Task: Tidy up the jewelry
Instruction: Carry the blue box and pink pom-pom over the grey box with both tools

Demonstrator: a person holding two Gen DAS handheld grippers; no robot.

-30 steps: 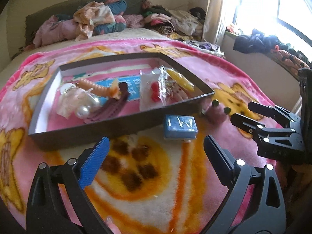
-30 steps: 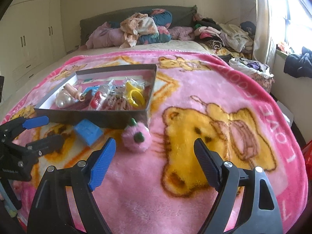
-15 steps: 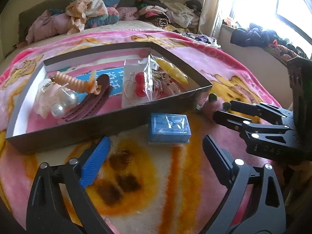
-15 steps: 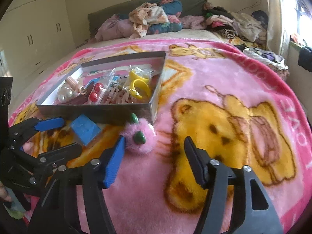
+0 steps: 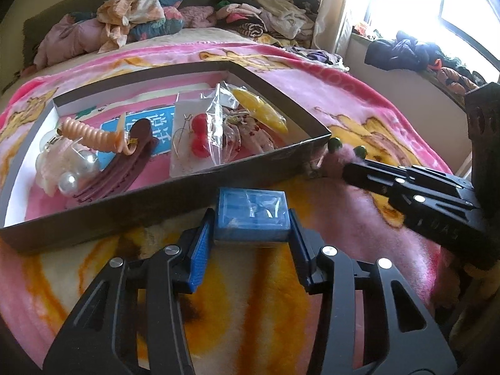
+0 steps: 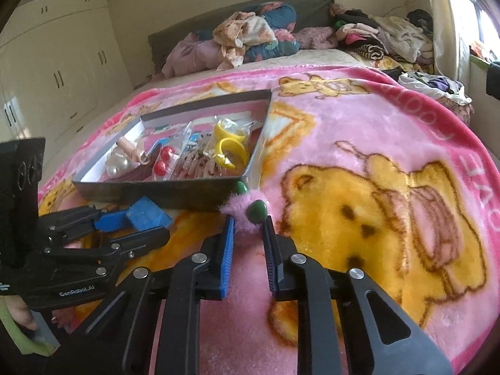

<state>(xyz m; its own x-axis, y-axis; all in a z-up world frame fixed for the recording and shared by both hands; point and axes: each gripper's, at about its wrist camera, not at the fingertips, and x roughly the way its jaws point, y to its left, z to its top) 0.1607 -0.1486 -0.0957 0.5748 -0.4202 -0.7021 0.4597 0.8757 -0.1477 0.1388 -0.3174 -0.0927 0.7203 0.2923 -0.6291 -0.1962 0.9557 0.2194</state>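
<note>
Both grippers advanced: left gripper (image 5: pixel 251 229) clamps blue box (image 5: pixel 252 214), right gripper (image 6: pixel 248 232) clamps pink pompom (image 6: pixel 245 214).

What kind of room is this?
Most likely a bedroom: a pink bear blanket covers a bed, clothes are piled by the headboard, and wardrobe doors line the wall.

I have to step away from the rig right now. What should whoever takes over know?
Left hand-held gripper: closed on the small blue box, which sits on the blanket just outside the tray's near wall.
Right hand-held gripper: fingers on either side of the pink fluffy piece with green beads at the tray's near right corner; firm grip unclear.
Done: the tray already holds the pearl piece, coil hair tie, maroon clip, bagged red earrings and yellow rings.
Left: lift both pieces into the tray.
</note>
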